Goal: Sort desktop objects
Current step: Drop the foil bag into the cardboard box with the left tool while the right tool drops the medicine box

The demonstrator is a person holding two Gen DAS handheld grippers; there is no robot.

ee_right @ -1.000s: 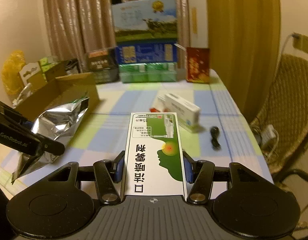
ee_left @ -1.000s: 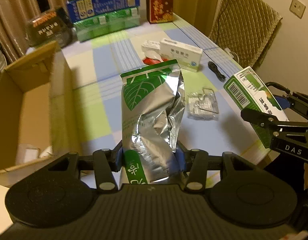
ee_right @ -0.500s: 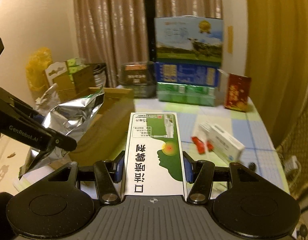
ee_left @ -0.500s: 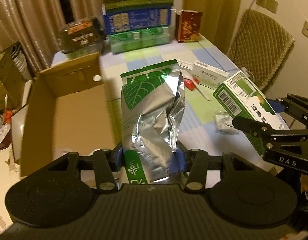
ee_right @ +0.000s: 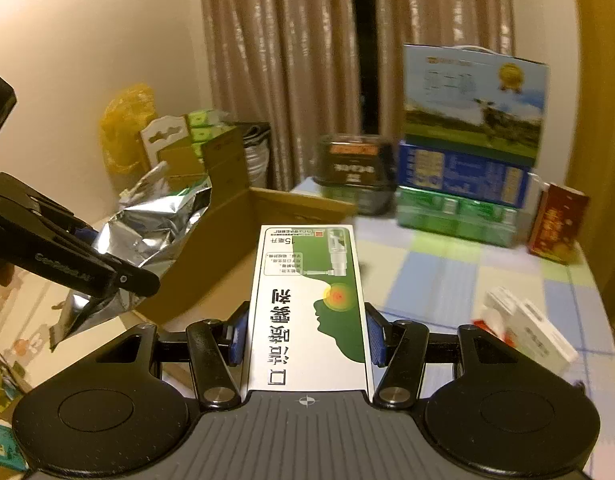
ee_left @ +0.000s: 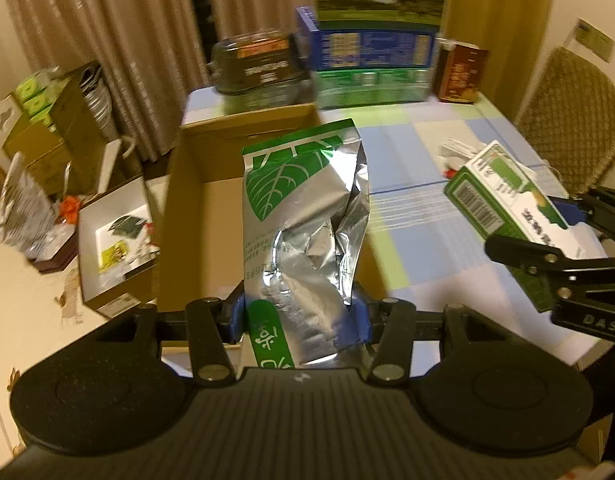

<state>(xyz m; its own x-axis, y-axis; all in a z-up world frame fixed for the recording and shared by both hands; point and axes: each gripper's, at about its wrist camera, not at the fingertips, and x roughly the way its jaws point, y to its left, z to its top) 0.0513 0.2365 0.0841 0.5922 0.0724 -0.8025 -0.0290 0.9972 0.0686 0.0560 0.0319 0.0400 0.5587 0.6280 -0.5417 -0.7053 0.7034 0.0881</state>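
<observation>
The foil bag [ee_left: 303,224], silver with a green leaf print, stands upright in the left gripper [ee_left: 301,316], whose blue pads press its lower part from both sides. Behind the bag, from 9 to 12 o'clock, the open cardboard box [ee_left: 199,216] sits at the left edge of the desk [ee_left: 419,208]; the bag is held above the box's near end. In the right wrist view the same bag [ee_right: 147,240] shows at 9 o'clock, crumpled, pinched in the black left gripper [ee_right: 135,280] over the box [ee_right: 227,256].

The right gripper [ee_right: 305,336] pinches a white and green carton [ee_right: 307,304] flat between its blue pads, the printed face up and the text upside down to the camera. In the left wrist view that carton [ee_left: 507,204] hangs at 3 o'clock above the desk's right part, clamped in the right gripper [ee_left: 563,236].

On the checked desk cloth, a small white box [ee_right: 535,332] lies at 4 o'clock in the right wrist view, with something red just beside it. At the far end of the desk stand stacked cartons [ee_right: 467,160], blue and green with a cow picture on top, a dark container [ee_right: 351,168] to their left and a red box [ee_right: 559,224] to their right. Curtains [ee_right: 291,60] hang behind. At 3 o'clock in the left wrist view a quilted chair [ee_left: 575,112] stands just beside the desk. More boxes [ee_left: 111,240] lie on the floor at 9 o'clock.
</observation>
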